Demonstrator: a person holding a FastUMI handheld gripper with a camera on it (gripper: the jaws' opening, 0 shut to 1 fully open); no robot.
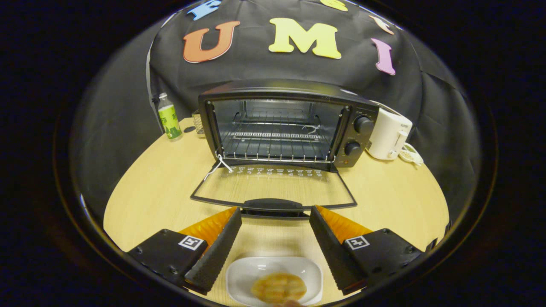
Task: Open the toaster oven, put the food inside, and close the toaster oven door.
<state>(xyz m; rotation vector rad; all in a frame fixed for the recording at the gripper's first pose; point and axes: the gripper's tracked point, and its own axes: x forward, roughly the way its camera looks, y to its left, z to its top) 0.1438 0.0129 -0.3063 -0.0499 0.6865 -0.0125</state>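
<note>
Gripper point(275, 213) agape over wooden table point(158, 192)

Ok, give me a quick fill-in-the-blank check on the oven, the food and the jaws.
1. The toaster oven door is ____.
2. The food lies on a white ____.
3. The gripper has its jaws ____, with the plate between them.
4. The wire rack inside the oven is ____.

Missing words: open; plate; open; empty

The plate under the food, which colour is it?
White. The plate lies between the open gripper's fingers in the gripper view.
</note>
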